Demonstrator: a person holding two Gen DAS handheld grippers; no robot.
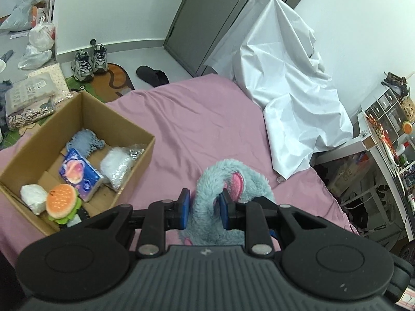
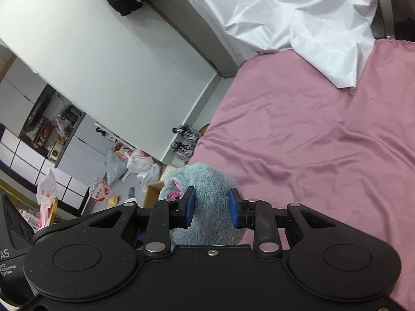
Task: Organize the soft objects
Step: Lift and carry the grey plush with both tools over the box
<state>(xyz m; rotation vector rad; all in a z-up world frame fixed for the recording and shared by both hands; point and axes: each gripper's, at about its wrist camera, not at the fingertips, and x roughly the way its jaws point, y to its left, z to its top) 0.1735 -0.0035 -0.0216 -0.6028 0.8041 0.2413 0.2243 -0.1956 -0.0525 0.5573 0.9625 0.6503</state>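
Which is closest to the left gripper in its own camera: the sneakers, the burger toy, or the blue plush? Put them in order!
From the left gripper:
1. Blue plush, right between its fingers.
2. Burger toy, to the left, in the near corner of the cardboard box.
3. Sneakers, far off on the floor by the wall, past the bed.

White sheet (image 1: pixel 288 83) drapes over furniture beside pink bed (image 1: pixel 202 119); sneakers (image 1: pixel 89 61), perhaps slipper (image 1: pixel 151 75), on floor.
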